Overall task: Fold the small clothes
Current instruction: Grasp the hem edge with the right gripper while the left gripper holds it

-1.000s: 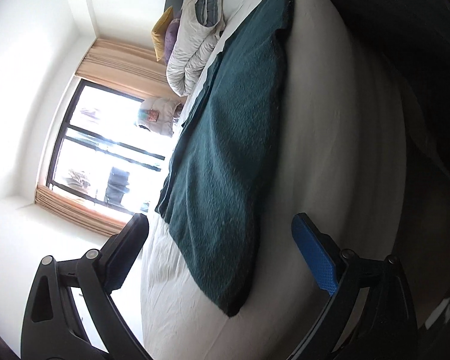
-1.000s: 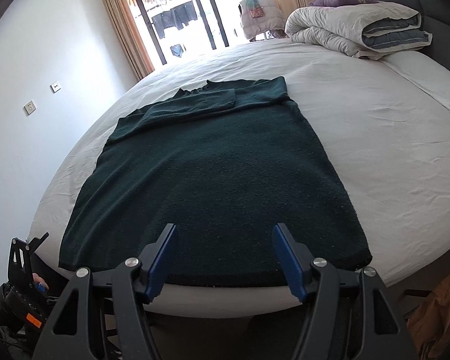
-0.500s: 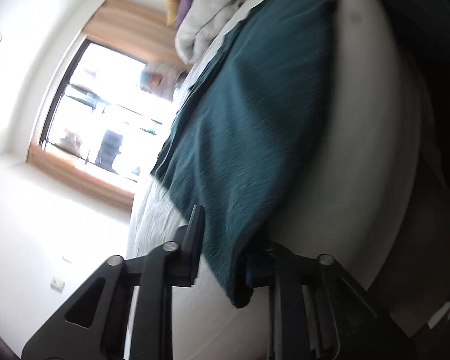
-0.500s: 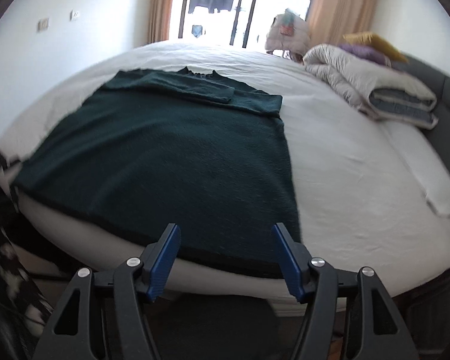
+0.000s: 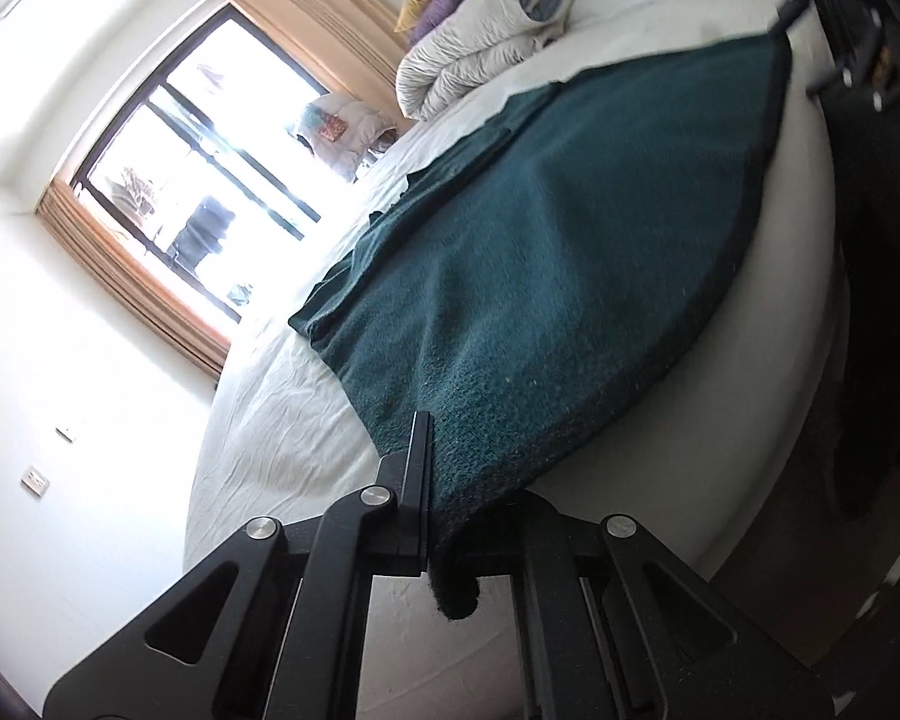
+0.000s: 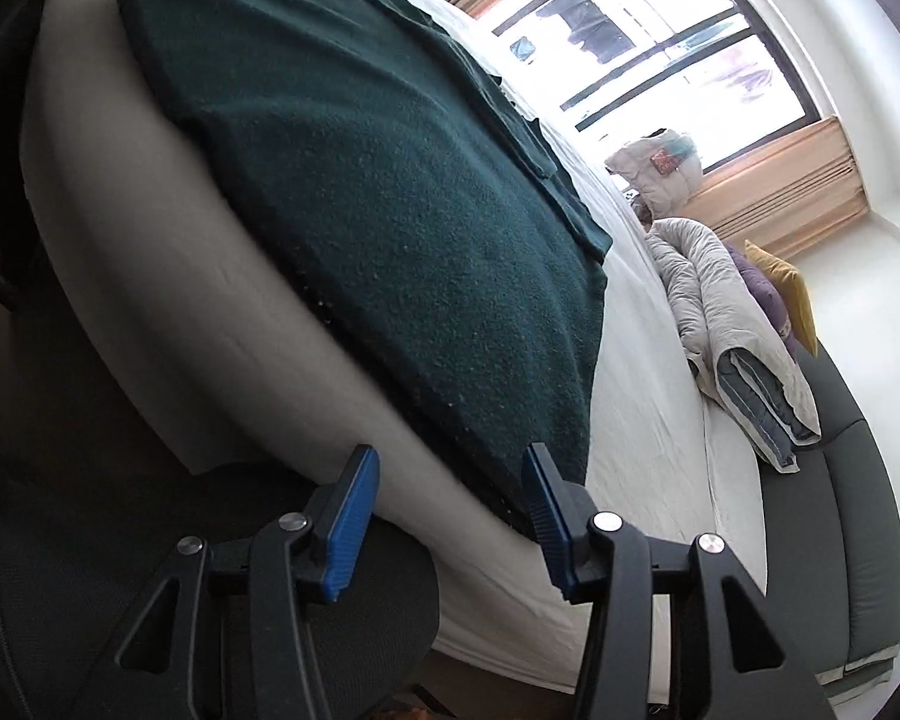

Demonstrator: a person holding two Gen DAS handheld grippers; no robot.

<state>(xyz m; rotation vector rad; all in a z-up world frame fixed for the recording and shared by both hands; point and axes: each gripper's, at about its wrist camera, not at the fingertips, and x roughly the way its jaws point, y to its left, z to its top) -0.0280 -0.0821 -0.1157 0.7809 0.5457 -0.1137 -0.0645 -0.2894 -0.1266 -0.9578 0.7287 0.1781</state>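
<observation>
left gripper [image 5: 429,480] clamped, right gripper [image 6: 450,516] closing

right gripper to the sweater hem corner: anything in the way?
Nothing visible. The right gripper is closing, its pads either side of the bed's edge, with the dark green sweater hem corner against the right pad and nothing else between. The left gripper is already shut on the other corner.

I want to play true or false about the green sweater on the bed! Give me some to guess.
1. The left gripper is pinching a corner of the green sweater. True.
2. The right gripper is shut. False: its jaws are apart and closing at the sweater's hem.
3. The sweater lies on a white bed. True.
4. The folded duvet lies on top of the sweater. False: it lies apart, near the pillows.
</observation>
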